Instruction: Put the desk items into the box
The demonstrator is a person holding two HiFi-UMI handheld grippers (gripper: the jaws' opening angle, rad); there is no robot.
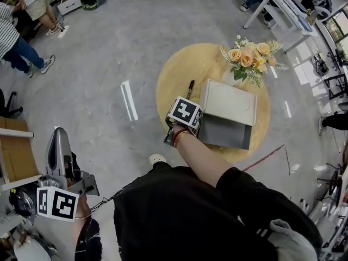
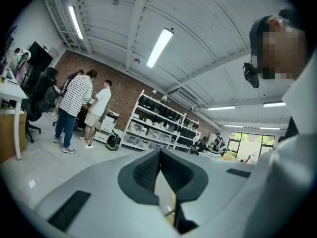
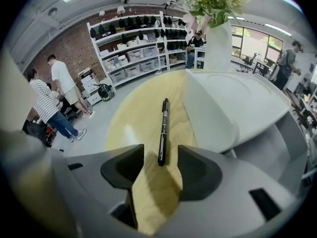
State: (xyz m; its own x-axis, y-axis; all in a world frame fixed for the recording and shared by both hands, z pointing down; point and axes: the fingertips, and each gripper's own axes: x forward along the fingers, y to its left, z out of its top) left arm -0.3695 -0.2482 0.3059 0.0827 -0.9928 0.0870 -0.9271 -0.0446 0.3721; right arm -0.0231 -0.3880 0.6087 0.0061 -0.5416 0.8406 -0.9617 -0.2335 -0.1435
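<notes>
Your right gripper (image 3: 159,166) is tilted down over the round, pale wooden table (image 1: 179,72), and its jaws stand spread as wide as they go. They grip nothing. In the right gripper view the near end of the slim black pen (image 3: 162,130) lies on the wood in the gap between the two dark pads (image 3: 124,170), and neither pad touches it. The rest of the pen runs away from you towards the upper middle of that frame.

In the head view the pen sits just above your marker cube (image 1: 185,113), near the centre of the frame. It lies just beside the left edge of the shallow box with the open white lid and grey inside (image 1: 225,130). That box takes up the centre-right of the table. I cannot tell whether anything lies in it. A white vase of peach and yellow flowers (image 1: 249,58) stands at the table's upper right, close behind the lid.

Your left gripper (image 2: 159,155) is down in the lower left of the head view, well apart from the table. In the left gripper view it points level across the room, its ribbed tips meet, and nothing is held between them.
</notes>
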